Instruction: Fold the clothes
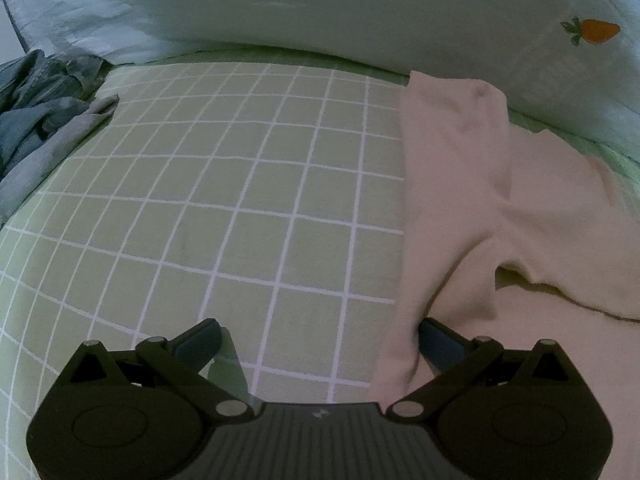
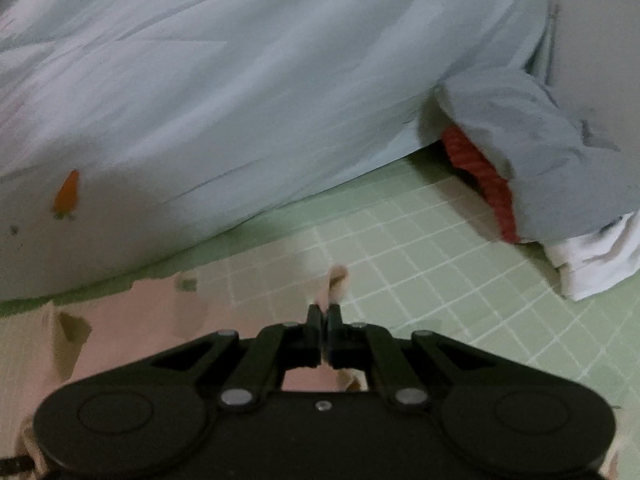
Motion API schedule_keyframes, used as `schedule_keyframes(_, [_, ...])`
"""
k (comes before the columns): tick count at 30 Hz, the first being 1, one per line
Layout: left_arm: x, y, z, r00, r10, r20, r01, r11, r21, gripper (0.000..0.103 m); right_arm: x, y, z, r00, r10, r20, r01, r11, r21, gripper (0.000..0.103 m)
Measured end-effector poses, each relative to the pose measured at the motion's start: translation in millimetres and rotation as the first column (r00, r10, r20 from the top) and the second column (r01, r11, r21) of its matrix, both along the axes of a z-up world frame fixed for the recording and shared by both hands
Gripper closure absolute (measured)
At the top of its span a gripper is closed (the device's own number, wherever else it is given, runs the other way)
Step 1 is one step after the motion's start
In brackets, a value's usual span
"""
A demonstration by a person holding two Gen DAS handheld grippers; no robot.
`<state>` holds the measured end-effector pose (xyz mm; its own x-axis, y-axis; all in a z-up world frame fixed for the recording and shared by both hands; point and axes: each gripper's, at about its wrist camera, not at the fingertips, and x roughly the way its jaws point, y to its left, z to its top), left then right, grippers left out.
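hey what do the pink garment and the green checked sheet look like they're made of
Pink garment: seems a soft matte knit, likely cotton; it drapes in rounded folds with no shine. Green sheet: looks like thin woven cotton or a blend, flat and matte, with a printed white grid.

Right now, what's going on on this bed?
A person with a handheld gripper in each hand is folding a pale pink garment laid on a green grid-patterned sheet. The right gripper is shut on a pinch of the pink fabric. The left gripper is open, one finger at the garment's edge, holding nothing. A heap of dark clothes lies at the far left, and a light blue duvet with carrot prints lies behind.
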<state>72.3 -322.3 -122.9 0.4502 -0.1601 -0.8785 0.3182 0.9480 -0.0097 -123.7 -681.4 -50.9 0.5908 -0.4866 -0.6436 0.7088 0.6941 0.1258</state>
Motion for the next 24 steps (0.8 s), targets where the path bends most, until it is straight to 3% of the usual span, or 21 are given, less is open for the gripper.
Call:
schedule_keyframes(6, [-1,4,5,0.999,-0.023,-0.035,0.022,1.0,-0.013,0.0,2,38,-1,0.995,0.095,-0.023,-0.095,0.995,-0.02,0.1])
schedule_keyframes(13, [-38,28,20,0.996,-0.092,-0.018,0.091,0.996,-0.017,0.0,4,106,4,0.965,0.259,-0.052,-0.263,0.961,-0.088,0.1])
schedule_keyframes(18, [-65,46,30,0.99,-0.139,-0.006,0.139,0.99,-0.017,0.0,-1,168,-4,0.904,0.407,-0.13,-0.421,0.899,-0.121,0.1])
schedule_keyframes(24, [-90,72,39,0.981,-0.194,-0.001,0.194,0.981,-0.012,0.0,-17,232,-23,0.854,0.49,-0.172,-0.505,0.862,-0.052,0.1])
